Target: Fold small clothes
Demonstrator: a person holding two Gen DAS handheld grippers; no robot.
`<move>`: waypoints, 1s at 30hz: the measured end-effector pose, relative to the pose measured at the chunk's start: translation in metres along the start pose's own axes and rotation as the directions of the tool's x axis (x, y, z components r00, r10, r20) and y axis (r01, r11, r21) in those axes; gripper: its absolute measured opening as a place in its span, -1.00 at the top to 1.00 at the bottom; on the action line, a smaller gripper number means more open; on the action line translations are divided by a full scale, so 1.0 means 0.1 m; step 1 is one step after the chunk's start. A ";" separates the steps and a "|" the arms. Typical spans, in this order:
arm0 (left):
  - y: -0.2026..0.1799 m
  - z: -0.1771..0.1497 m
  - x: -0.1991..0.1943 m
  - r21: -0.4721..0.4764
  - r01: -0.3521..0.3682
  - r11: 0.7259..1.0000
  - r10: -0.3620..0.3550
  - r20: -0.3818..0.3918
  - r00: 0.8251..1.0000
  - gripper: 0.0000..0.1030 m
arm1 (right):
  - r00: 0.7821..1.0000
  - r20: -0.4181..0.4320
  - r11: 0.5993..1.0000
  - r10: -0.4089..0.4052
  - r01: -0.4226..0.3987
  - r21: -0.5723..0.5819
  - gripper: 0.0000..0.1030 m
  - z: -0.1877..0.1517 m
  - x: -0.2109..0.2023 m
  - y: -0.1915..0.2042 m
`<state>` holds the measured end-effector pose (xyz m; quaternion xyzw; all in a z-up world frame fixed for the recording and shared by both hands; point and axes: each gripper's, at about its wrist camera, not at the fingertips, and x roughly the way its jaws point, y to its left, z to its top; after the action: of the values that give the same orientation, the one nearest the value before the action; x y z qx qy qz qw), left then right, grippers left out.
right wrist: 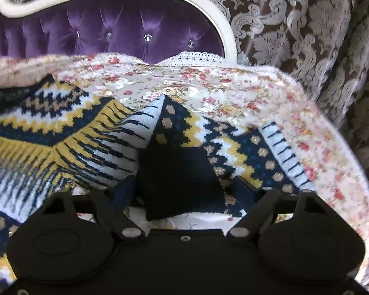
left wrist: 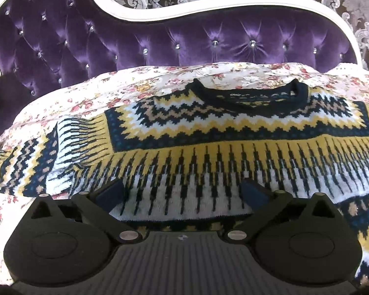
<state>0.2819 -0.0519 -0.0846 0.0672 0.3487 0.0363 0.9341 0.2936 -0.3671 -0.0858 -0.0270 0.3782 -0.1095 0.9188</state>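
Note:
A knitted sweater (left wrist: 209, 127) in navy, yellow, white and tan zigzags lies face up on the floral bedspread (left wrist: 125, 83), its navy collar (left wrist: 300, 91) toward the headboard. My left gripper (left wrist: 182, 191) is open, low over the sweater's lower body, fingers spread to either side of the white-and-black band. In the right wrist view the sweater's right sleeve (right wrist: 209, 142) lies bent, its dark navy cuff (right wrist: 177, 184) between the spread fingers of my right gripper (right wrist: 184, 189), which is open around it.
A purple tufted headboard (left wrist: 110, 39) with a white frame stands behind the bed. Patterned brown-and-silver curtains (right wrist: 307, 24) hang behind and to the right. The bedspread's lace edge (right wrist: 199, 56) and the bed's right edge (right wrist: 344, 162) are close to the sleeve.

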 end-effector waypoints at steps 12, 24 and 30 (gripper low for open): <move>0.13 0.07 -0.02 -0.019 0.050 0.999 -0.051 -0.047 0.998 -0.96 | 0.999 -0.020 0.979 0.043 -0.038 0.202 0.84 0.34 -0.32 -0.64; 0.82 0.12 -0.46 -0.103 0.069 0.992 -0.072 -0.028 0.997 -0.80 | 0.975 0.120 0.950 0.185 -0.209 0.233 0.84 1.23 -1.19 -0.35; 1.16 0.05 -0.55 -0.147 0.061 0.987 -0.066 -0.027 0.997 -0.80 | 0.901 0.186 0.886 0.393 -0.425 0.186 0.84 1.57 -1.48 0.43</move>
<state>0.2413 0.0562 -0.0273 -0.0132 0.3620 0.0329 0.9315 0.3091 -0.2977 0.1224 0.1484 0.2938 0.0476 0.9431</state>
